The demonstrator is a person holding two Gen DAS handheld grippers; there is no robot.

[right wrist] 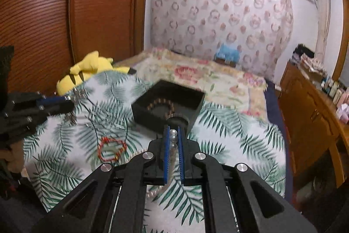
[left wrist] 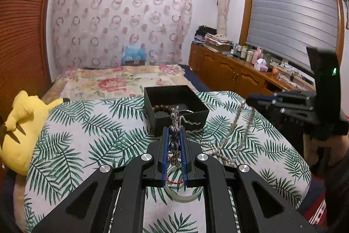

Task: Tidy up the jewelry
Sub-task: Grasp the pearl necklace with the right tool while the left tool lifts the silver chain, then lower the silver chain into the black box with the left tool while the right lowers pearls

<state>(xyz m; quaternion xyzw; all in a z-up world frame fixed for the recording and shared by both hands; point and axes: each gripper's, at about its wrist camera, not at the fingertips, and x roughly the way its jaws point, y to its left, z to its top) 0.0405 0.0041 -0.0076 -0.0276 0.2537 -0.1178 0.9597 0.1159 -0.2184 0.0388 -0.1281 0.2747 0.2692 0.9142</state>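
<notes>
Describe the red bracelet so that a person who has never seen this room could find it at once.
Start at the leaf-print cover on the near end of the bed, then find the black open box on it. The red bracelet lies flat on the cover, nearer than the box and to its left in the right wrist view. It is the only red ring of small beads; the pearl strand is white.
</notes>
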